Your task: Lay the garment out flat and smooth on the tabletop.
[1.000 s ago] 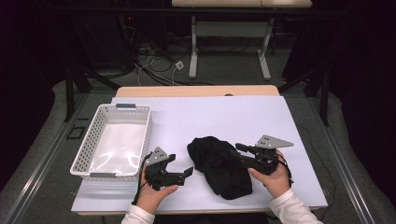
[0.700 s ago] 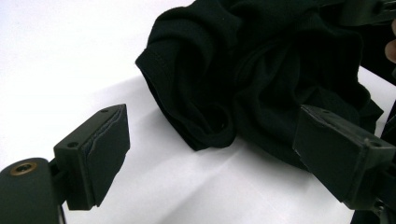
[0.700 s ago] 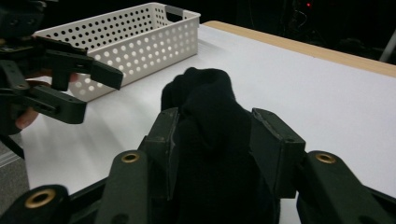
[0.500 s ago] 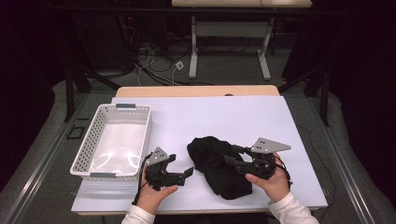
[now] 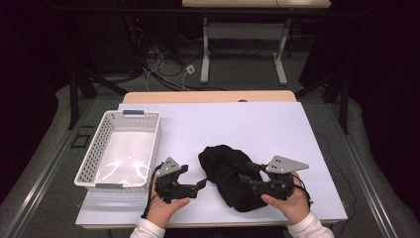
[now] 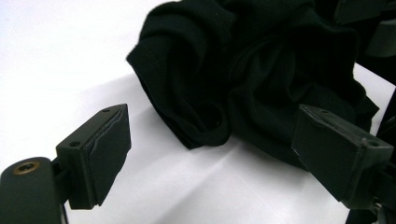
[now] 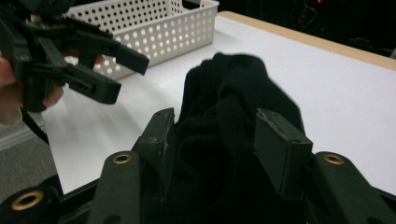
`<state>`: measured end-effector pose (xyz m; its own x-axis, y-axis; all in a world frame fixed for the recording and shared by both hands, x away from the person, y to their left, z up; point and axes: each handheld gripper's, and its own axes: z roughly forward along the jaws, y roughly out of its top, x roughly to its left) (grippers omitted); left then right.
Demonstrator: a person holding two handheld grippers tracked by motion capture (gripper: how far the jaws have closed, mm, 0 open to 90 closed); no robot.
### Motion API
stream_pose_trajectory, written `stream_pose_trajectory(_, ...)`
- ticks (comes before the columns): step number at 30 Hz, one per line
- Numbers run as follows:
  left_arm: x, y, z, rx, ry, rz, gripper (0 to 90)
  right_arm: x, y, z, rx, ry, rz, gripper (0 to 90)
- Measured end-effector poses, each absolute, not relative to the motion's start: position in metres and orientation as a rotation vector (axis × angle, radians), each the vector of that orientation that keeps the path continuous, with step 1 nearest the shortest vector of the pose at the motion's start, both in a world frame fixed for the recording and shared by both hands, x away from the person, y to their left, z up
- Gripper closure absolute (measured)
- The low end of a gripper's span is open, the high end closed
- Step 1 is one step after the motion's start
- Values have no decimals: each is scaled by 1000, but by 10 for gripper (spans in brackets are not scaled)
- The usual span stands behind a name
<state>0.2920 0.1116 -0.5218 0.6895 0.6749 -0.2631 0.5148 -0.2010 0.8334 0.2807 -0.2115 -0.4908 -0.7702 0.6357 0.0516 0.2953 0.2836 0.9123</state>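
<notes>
Between the right gripper's (image 5: 249, 178) parted jaws a fold of the black garment (image 5: 232, 174) is bulging up, the pads (image 7: 282, 149) standing either side of the cloth and not yet pressing it. Just beside the garment's other edge, the left gripper (image 5: 202, 184) is hovering with its jaws spread wide and nothing between them (its own view is showing the rumpled hem lying just ahead of the pads (image 6: 105, 154), apart from them). Each gripper is sitting in one of the person's hands, the left hand (image 5: 166, 208) and the right hand (image 5: 289, 201) coming in over the near edge.

The garment is lying crumpled on the white table top (image 5: 247, 129), toward the near side, between the two grippers. To the left of them a white perforated basket (image 5: 99, 148) is standing on the table with nothing inside it, well clear of the cloth. No writing is readable on the basket, the cloth or the grippers. Nothing is lying between either gripper and the garment.
</notes>
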Motion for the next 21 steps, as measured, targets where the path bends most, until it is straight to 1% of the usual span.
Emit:
stream_pose_trajectory(6,291,107,-524,1877,920,179,141,280,-213,-495,858,2238,1466,487)
stream_pose_trajectory(17,293,105,-528,1880,923,168,152,292,-219,-509,900,2224,1376,497)
stream_pose_trajectory(20,293,104,-529,1886,920,163,152,294,-220,-514,905,2229,1348,520)
stream_pose_trajectory(21,293,103,-530,1886,921,160,152,295,-221,-515,912,2230,1342,539)
